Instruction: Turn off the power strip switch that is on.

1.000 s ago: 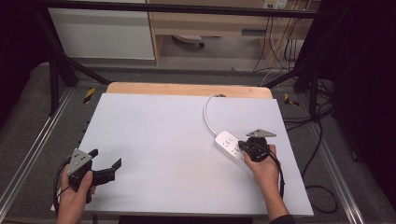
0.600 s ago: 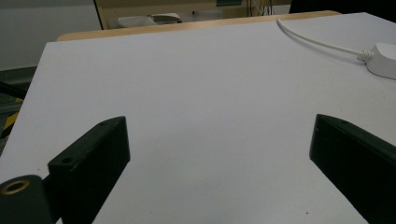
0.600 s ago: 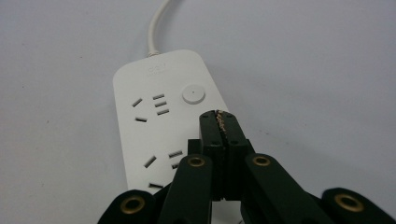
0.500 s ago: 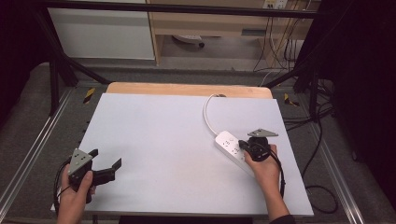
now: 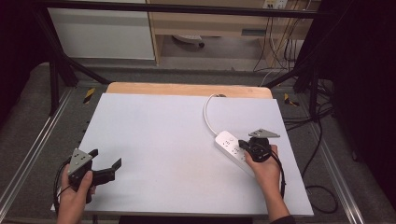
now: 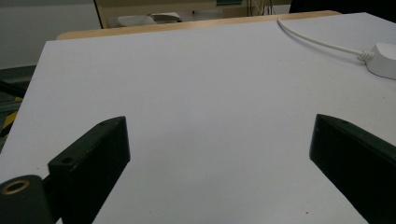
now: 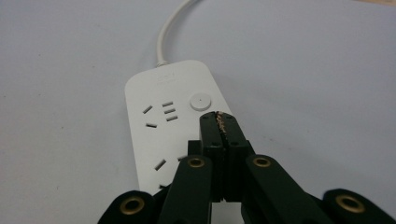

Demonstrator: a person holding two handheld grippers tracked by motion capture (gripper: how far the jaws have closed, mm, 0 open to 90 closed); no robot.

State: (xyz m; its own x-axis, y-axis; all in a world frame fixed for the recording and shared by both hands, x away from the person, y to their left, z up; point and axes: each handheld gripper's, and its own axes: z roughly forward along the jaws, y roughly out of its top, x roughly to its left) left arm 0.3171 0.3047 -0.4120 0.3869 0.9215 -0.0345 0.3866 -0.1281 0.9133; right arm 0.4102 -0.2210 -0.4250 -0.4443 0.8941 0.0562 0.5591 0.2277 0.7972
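A white tabletop (image 5: 177, 140) stands in a dim room, with a strip of bare wood along its far edge and black frame bars, cables and a pale cabinet behind it. On the right half of the tabletop lies a white power strip (image 5: 233, 149), set at a slant, its near end toward the right edge; its white cord (image 5: 208, 114) curves away to the far edge. In the right gripper view the strip (image 7: 163, 126) shows a round button (image 7: 201, 101) and socket slots near the cord end.

The right tongs (image 5: 245, 145) are held by the person's right hand (image 5: 265, 169) directly over the strip; their jaws are pressed together with nothing between them (the tips (image 7: 220, 122) sit just short of the round button). Whether the tips touch the strip's top cannot be told.

The left tongs (image 5: 105, 161) rest near the near left corner of the tabletop, in the left hand (image 5: 74, 193), jaws spread wide over bare surface, well apart from the strip. In the left gripper view the strip's cord end (image 6: 383, 60) appears at the far right.
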